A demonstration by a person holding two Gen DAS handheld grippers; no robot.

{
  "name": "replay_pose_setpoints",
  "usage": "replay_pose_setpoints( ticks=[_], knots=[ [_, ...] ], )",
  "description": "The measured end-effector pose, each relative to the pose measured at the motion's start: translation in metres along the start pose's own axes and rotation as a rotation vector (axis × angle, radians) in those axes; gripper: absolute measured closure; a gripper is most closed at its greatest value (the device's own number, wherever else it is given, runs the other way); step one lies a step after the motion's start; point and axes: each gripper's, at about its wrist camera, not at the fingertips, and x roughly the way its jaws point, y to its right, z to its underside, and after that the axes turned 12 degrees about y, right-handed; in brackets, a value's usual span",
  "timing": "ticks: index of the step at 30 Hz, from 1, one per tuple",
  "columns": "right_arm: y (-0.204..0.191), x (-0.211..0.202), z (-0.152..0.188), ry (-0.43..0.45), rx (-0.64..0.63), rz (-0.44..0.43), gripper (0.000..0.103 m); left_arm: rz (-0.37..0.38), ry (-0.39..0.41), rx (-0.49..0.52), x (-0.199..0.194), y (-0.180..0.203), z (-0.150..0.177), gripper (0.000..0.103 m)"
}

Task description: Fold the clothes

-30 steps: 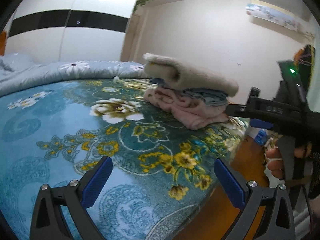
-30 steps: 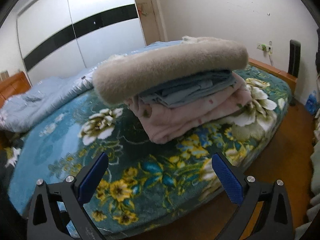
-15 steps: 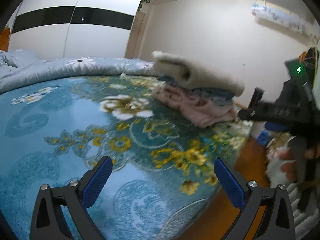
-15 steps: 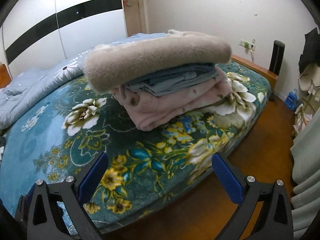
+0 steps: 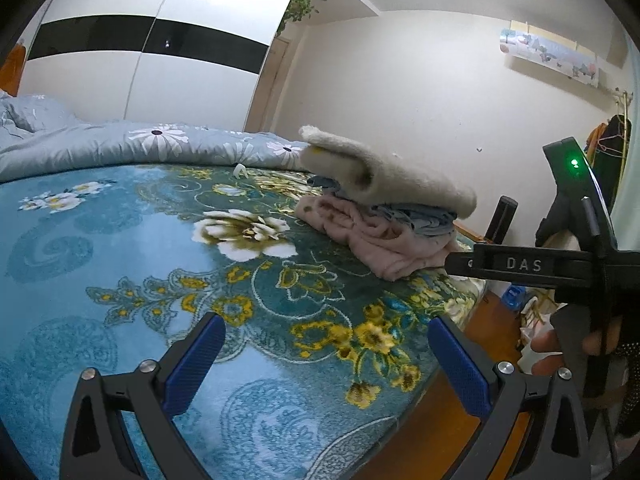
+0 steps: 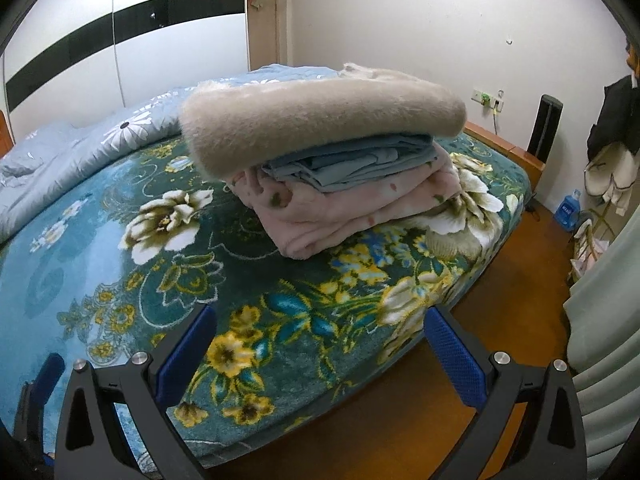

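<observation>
A stack of folded clothes lies on the bed's teal floral blanket [image 6: 168,280]: a fuzzy beige garment [image 6: 320,116] on top, a blue one [image 6: 352,164] in the middle, a pink fleece one [image 6: 344,212] at the bottom. The stack also shows in the left wrist view [image 5: 384,208]. My left gripper [image 5: 326,354] is open and empty, low over the blanket [image 5: 120,248], well short of the stack. My right gripper [image 6: 320,350] is open and empty at the bed's edge, apart from the stack. The right gripper's body [image 5: 560,264] shows at the right of the left wrist view.
A light blue floral quilt [image 5: 120,148] is bunched at the bed's far side. A white wardrobe [image 5: 140,60] stands behind it. Wooden floor [image 6: 500,300] runs beside the bed, with hanging clothes [image 6: 612,128], a blue bottle [image 6: 570,210] and a pale curtain [image 6: 608,340] at right.
Both grippers have drawn back from the stack, which now looks smaller and farther. Both stay open and empty. The stack has not moved.
</observation>
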Motion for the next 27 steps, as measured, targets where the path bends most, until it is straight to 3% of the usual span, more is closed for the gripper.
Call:
replay_pose_setpoints(
  ticks=[9,20,27],
  knots=[
    [-0.014,0.006,0.003,-0.024,0.003,0.048,0.0,0.026,-0.01,-0.034,0.001,-0.005,0.0,0.0],
    [-0.04,0.011,0.011,-0.05,-0.013,0.056,0.0,-0.005,-0.002,-0.163,0.002,-0.028,0.001,0.0],
    [-0.049,0.01,0.009,-0.046,-0.027,0.064,0.0,0.019,-0.002,-0.175,0.0,-0.029,0.0,0.0]
  ],
)
